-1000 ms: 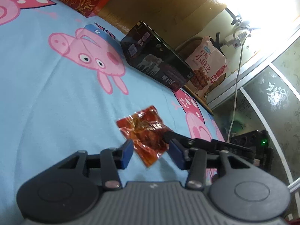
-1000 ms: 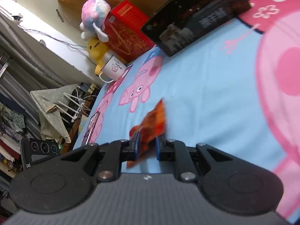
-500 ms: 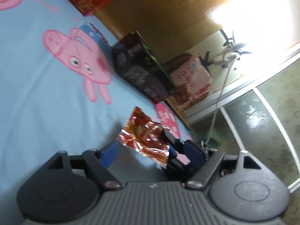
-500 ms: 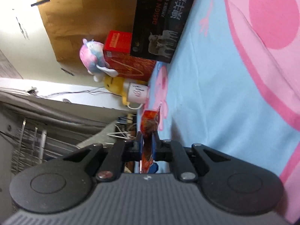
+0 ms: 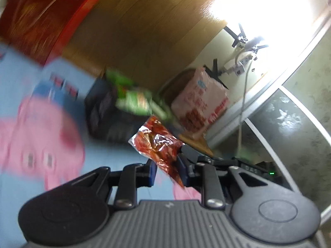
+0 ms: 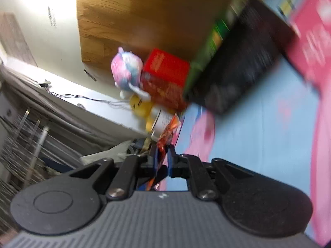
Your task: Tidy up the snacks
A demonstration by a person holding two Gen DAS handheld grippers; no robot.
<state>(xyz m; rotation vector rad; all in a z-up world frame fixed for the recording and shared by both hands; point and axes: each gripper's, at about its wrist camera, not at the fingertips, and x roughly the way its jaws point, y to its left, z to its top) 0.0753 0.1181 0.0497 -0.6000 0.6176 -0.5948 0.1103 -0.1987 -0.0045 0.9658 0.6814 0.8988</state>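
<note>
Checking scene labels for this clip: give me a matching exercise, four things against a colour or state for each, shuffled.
Things:
1. red snack packet
2. big snack bag
3. plush toy
4. storage box

Colour or state:
a. black, with green packets inside
b. pink and blue, beside a red box
c. pale pink, standing beyond the storage box
d. pinched in the left claw, off the bedsheet

Pairs: 1-d, 2-c, 3-b, 4-a
</note>
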